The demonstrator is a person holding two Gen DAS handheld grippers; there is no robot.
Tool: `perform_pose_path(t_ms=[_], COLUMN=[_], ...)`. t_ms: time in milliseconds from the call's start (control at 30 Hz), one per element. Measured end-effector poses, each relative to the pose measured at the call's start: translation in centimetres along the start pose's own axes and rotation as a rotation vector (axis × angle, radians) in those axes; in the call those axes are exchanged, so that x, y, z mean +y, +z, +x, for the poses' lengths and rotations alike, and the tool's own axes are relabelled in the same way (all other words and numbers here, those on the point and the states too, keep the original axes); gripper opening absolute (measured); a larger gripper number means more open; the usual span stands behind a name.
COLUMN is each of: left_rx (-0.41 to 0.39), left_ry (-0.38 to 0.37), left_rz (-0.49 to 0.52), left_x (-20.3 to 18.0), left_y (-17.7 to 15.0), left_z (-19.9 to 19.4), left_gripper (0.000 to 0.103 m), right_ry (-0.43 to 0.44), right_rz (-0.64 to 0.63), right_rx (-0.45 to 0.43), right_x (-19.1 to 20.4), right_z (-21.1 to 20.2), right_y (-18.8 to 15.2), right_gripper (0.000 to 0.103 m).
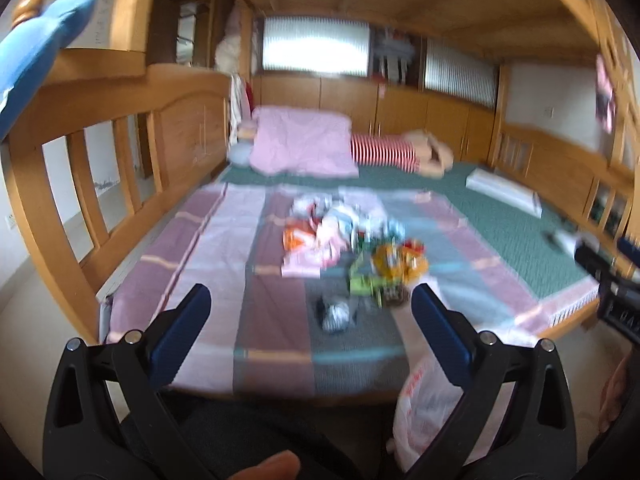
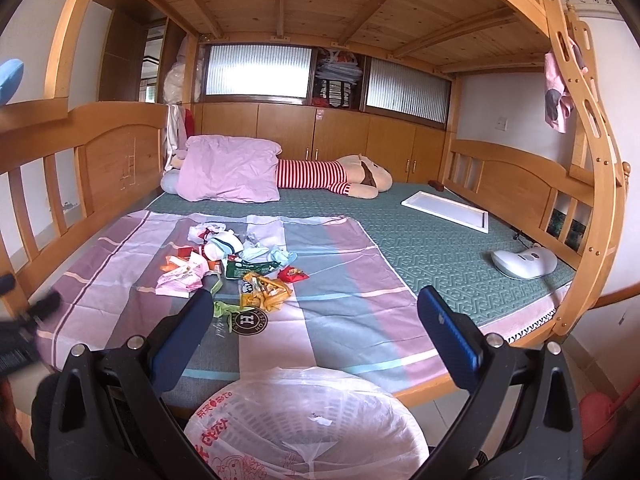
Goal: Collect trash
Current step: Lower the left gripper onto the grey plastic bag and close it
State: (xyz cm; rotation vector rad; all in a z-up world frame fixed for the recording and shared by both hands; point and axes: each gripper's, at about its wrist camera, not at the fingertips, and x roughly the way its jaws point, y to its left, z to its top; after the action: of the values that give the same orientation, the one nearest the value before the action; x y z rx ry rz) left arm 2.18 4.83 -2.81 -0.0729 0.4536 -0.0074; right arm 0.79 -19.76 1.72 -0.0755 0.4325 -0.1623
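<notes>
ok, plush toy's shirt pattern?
Red and white stripes on the plush toy; clearest in the right wrist view.

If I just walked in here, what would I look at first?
Probably the messy pile of wrappers in the middle of the striped sheet on the bed. Behind it, by the cupboards, lies a big plush toy in a red-and-white striped shirt, partly under a pink pillow. Right below the open right tongs waits a bin lined with a plastic bag.

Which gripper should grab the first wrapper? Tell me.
Probably the left gripper: open, with the wrapper pile straight ahead between its fingers. The right gripper, also open, hangs over the lined bin, wrappers off-centre.
</notes>
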Motion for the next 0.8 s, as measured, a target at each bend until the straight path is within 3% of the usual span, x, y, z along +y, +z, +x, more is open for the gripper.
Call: perform_pose_path(t_ms=[100, 167, 267, 367, 467, 500, 567, 633, 733, 767, 800], left_rx=[-0.012, 0.004, 0.076, 0.148, 0.279, 0.376, 0.527, 0.604, 0.757, 0.796, 0.779], left_ry=[-0.014, 0.035, 0.054, 0.008, -0.101, -0.228, -0.343, -0.346, -0.391, -0.374, -0.335], left_rz=[-0.052, -0.027, 0.014, 0.014, 0.072, 0.087, 0.127, 0.186, 0.227, 0.250, 0.288], left_x=[2.4, 3.1, 4.0, 5.3, 4.4, 3.1, 0.7, -1.5, -3.7, -3.7, -3.8], left_y=[0.3, 0.8, 1.6, 2.4, 2.8, 2.6, 1.4, -0.1, -2.9, -3.8, -4.3], left_z=[1.0, 2.3, 5.1, 9.4, 15.4, 18.6, 23.5, 27.5, 32.9, 34.2, 34.6], left_gripper=[0.100, 0.100, 0.100, 0.100, 0.099, 0.099, 0.097, 0.093, 0.068, 0.064, 0.060], right_ry=[-0.047, -0.059, -0.044, -0.031, -0.053, -0.070, -0.078, -0.062, -0.141, -0.138, -0.126], right_rz=[-0.008, 0.004, 0.059, 0.102, 0.074, 0.065, 0.061, 0.036, -0.012, -0.017, -0.017], right_rx=[-0.006, -0.005, 0.023, 0.075, 0.178, 0.194, 0.232, 0.256, 0.268, 0.290, 0.306], right_x=[-0.9, -1.9, -3.4, -3.8, -2.2, -1.7, -0.5, 0.9, 2.8, 3.5, 4.0], right_z=[-0.3, -0.2, 0.6, 2.3, 5.3, 5.9, 7.3, 8.5, 10.0, 10.9, 11.7], right_y=[-0.4, -0.4, -0.1, 0.2, 0.2, 0.2, 0.6, 1.0, 1.4, 1.4, 1.4], right_gripper=[0.100, 0.100, 0.100, 0.100, 0.100, 0.100, 0.100, 0.100, 0.100, 0.100, 0.100])
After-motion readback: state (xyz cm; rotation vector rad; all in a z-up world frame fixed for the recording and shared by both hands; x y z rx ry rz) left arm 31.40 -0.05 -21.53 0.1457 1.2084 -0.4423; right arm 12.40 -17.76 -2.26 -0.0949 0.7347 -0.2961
